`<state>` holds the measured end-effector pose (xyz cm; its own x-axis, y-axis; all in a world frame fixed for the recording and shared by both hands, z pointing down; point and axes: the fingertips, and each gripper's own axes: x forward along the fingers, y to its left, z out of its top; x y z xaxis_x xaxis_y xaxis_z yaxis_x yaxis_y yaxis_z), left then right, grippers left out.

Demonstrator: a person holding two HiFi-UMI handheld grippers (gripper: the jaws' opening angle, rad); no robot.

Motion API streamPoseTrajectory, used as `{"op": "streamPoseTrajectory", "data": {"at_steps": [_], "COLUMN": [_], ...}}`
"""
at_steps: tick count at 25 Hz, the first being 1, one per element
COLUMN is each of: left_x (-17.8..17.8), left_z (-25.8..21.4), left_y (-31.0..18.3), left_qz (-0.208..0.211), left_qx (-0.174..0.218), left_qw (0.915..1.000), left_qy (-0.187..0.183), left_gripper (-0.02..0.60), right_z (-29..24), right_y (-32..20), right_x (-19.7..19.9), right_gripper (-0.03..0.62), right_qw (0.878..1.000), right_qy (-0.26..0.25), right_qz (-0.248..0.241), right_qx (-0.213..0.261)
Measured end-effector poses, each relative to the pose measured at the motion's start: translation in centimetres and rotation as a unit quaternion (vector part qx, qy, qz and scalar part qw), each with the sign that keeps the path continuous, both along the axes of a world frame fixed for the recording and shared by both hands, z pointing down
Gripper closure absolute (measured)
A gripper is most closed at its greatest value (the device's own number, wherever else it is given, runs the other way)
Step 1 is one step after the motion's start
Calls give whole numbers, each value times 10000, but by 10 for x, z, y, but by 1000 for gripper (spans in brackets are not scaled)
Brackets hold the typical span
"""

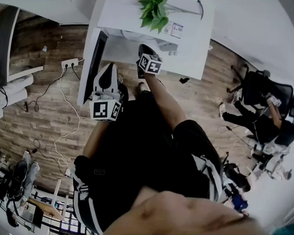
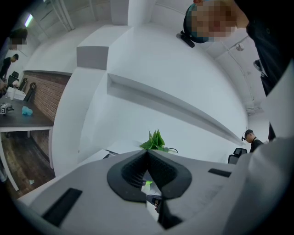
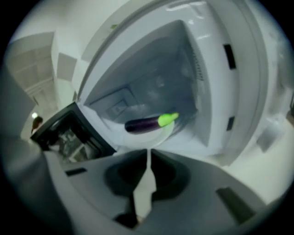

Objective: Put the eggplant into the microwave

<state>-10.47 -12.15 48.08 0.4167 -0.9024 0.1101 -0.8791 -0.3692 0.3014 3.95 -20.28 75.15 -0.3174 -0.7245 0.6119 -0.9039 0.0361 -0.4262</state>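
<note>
The right gripper (image 3: 148,153) is pointing down into the open microwave (image 3: 220,92), its two jaws drawn together to a thin slit with nothing between them. The eggplant (image 3: 143,124) is lying on its side on the white plate (image 3: 158,136) inside the microwave, apart from the jaws, with its purple body reaching to the left of the right gripper view and its green stem end to the right. The dark microwave door (image 3: 69,133) is standing swung open at the left of that view. The left gripper (image 2: 147,153) is pointing almost level, away from the oven's inside, with its jaws meeting at the tips and gripping nothing. Beyond its tips a green plant (image 2: 156,141) is showing against a white wall. In the head view both grippers are reaching out over the person's dark clothes toward the white table (image 1: 192,36) that is carrying the microwave and the plant. A white power strip (image 1: 69,62) is lying on the wooden floor (image 1: 45,113) left of the table, and another person (image 1: 262,120) is sitting in a chair well off to the right.
</note>
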Motion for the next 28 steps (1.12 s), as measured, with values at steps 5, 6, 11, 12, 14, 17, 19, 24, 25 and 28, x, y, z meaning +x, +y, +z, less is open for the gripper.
{"op": "streamPoseTrajectory", "data": {"at_steps": [5, 6, 11, 12, 14, 17, 19, 24, 25, 28], "left_x": [1, 1, 0, 0, -1, -2, -3, -6, -6, -6], "left_z": [3, 3, 3, 3, 4, 6, 6, 9, 9, 9], "left_y": [-2, -3, -3, -3, -3, -4, -5, -8, -8, -9], "left_qz": [-11, -13, -55, -67, -82, -99, -116, -167, -173, -177], "left_qx": [-6, -6, -17, -23, -39, -64, -72, -90, -93, -107], "left_qw": [10000, 10000, 10000, 10000, 10000, 9999, 9999, 9998, 9998, 9998], "left_qy": [-13, -16, -15, -13, -11, -13, -11, -6, -4, -6], "left_gripper": [549, 549, 549, 549, 549, 549, 549, 549, 549, 549], "right_z": [3, 3, 8, 9, 11, 14, 15, 11, 11, 14], "right_y": [3, 4, 2, 0, -3, -10, -15, -25, -26, -32], "right_x": [-14, -18, -29, -30, -32, -32, -32, -31, -30, -30], "right_gripper": [553, 553, 553, 553, 553, 553, 553, 553, 553, 553], "right_qw": [9861, 9841, 9815, 9817, 9820, 9823, 9821, 9816, 9817, 9827], "right_qy": [1387, 1463, 1514, 1494, 1464, 1464, 1480, 1514, 1515, 1471], "right_qz": [-911, -1003, -1169, -1183, -1189, -1158, -1150, -1144, -1131, -1108], "right_qx": [73, 59, -36, -64, -109, -171, -175, -211, -221, -206]}}
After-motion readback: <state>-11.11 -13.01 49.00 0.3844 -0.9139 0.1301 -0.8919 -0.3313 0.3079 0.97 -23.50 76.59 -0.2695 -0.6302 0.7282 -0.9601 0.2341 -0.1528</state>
